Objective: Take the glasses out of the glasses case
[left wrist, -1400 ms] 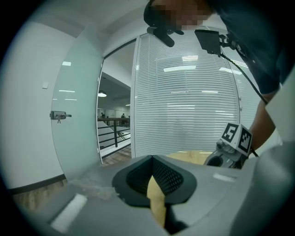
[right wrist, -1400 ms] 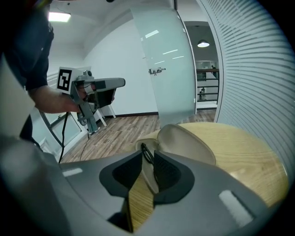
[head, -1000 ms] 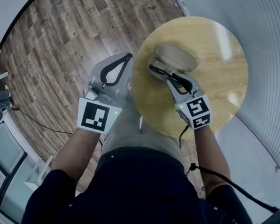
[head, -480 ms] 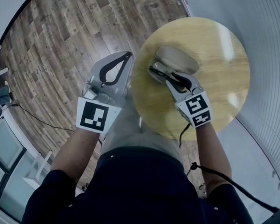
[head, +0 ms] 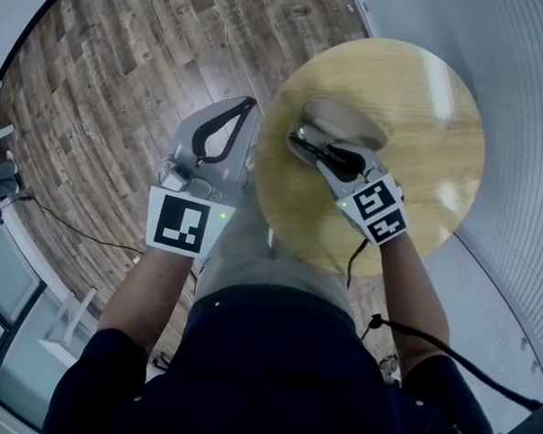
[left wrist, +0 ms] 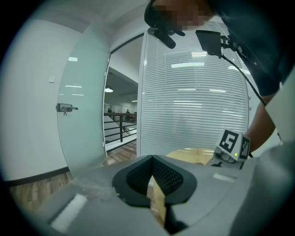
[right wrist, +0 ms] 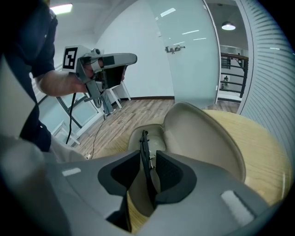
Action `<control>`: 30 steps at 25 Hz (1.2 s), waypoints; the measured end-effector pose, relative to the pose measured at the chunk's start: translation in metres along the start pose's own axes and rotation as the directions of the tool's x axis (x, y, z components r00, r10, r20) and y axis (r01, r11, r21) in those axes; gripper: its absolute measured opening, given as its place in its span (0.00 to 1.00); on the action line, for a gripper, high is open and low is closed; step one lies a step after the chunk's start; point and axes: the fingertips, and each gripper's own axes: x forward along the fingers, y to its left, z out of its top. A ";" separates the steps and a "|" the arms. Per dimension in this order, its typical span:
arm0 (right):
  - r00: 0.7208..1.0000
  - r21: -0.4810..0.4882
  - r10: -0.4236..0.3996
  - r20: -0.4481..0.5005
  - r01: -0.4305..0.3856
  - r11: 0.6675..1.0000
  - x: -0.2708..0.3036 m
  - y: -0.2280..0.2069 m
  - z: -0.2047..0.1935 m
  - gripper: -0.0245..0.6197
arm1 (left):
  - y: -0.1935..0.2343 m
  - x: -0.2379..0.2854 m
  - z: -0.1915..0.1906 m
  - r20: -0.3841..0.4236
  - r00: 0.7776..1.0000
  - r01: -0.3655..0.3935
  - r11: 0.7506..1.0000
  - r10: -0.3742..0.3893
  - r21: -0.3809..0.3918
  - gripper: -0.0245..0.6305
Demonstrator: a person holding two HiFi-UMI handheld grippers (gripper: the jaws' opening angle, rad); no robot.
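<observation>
On the round wooden table (head: 435, 93) lies a beige glasses case (head: 343, 120) with its lid (right wrist: 203, 138) folded back. Black glasses (right wrist: 144, 146) stand on edge in its tray. My right gripper (head: 323, 152) points down into the case. Its jaws have just been opening. The glasses frame runs between its pads (right wrist: 168, 173), with a gap on the left side, so nothing is pinched. My left gripper (head: 250, 106) hovers over the floor just left of the table's edge. Its tips meet, shut, and hold nothing.
The table stands close to a white slatted wall (head: 535, 108) on the right. Wood plank floor (head: 124, 83) lies to the left. A cable (head: 447, 351) trails from the right gripper. A glass door (left wrist: 87, 101) shows beyond the left gripper.
The right gripper has tipped a little steeper over the case, and its marker cube has turned slightly. The left gripper has stayed in place.
</observation>
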 end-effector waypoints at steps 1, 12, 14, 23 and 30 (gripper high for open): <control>1.000 -0.005 0.008 -0.013 -0.008 1.000 0.002 0.001 -0.001 0.22 | 0.001 0.001 0.000 0.000 1.000 -0.002 1.000 0.002 -0.002 0.05; 0.995 -0.054 0.045 -0.087 -0.050 0.997 0.012 0.006 -0.011 0.21 | 0.005 0.002 -0.004 -0.001 1.000 -0.017 1.000 0.017 -0.009 0.05; 0.995 -0.066 0.043 -0.094 -0.049 0.997 0.013 0.007 -0.012 0.20 | 0.005 0.003 -0.006 0.000 1.000 -0.015 1.000 0.015 -0.008 0.05; 0.989 -0.140 -0.009 -0.144 -0.012 0.990 0.018 0.009 -0.017 0.14 | 0.004 0.003 -0.006 0.003 1.000 -0.012 1.000 0.012 -0.007 0.05; 0.990 -0.125 -0.029 -0.136 0.012 0.992 0.017 0.005 -0.021 0.13 | 0.006 0.001 -0.007 0.004 1.000 -0.023 1.000 0.023 -0.005 0.05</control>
